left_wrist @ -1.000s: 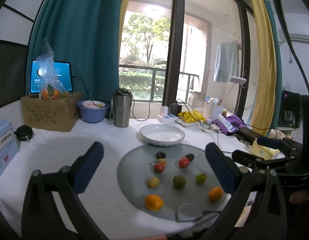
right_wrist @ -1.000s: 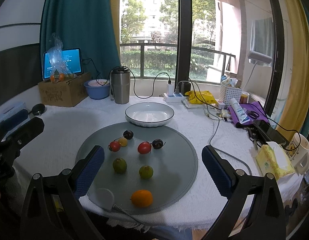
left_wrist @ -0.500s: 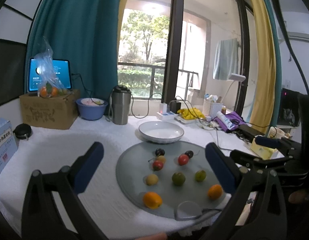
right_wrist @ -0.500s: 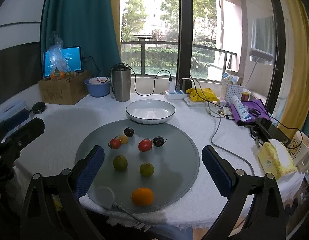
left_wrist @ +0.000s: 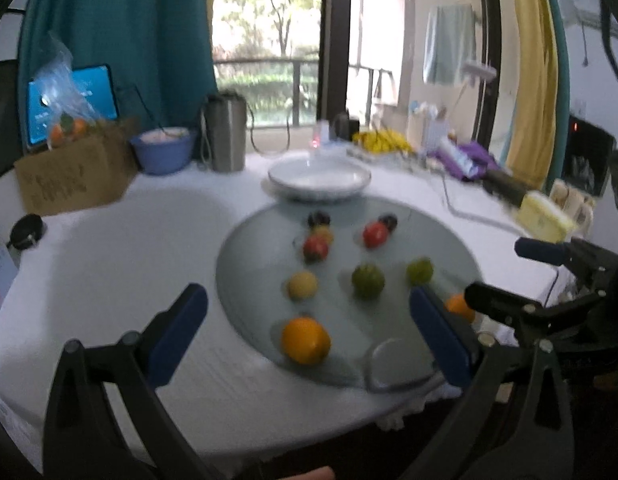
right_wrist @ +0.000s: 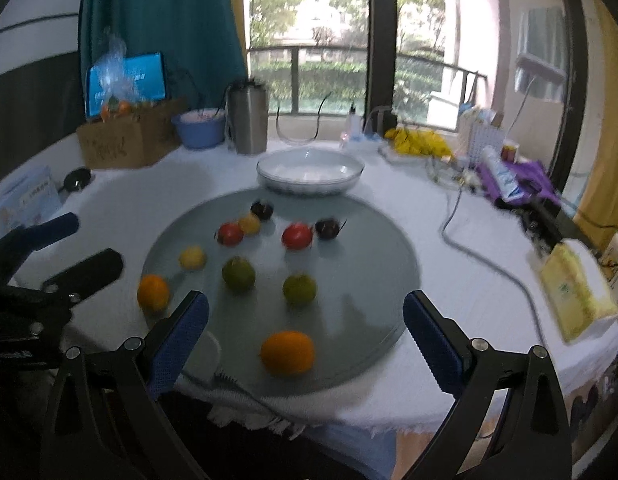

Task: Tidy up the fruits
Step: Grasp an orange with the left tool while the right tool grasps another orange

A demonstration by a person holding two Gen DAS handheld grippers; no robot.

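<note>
Partly blurred, both views show the fruits (right_wrist: 297, 236) loose on the grey round mat (right_wrist: 361, 280), the white bowl (right_wrist: 311, 170) at twelve o'clock. Left claw (left_wrist: 305, 334) and right claw (right_wrist: 305, 340) gape wide, empty, above the white-clothed table (left_wrist: 121, 248) by the window (right_wrist: 317, 36).

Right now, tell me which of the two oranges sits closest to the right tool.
The orange at the glass disc's near edge, between the right tool's open fingers. The other orange sits at the disc's left rim, beside the left tool.

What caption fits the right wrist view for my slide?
Open right hand-held gripper poised over a round grey glass turntable of scattered small fruits, empty white ceramic bowl beyond.
</note>
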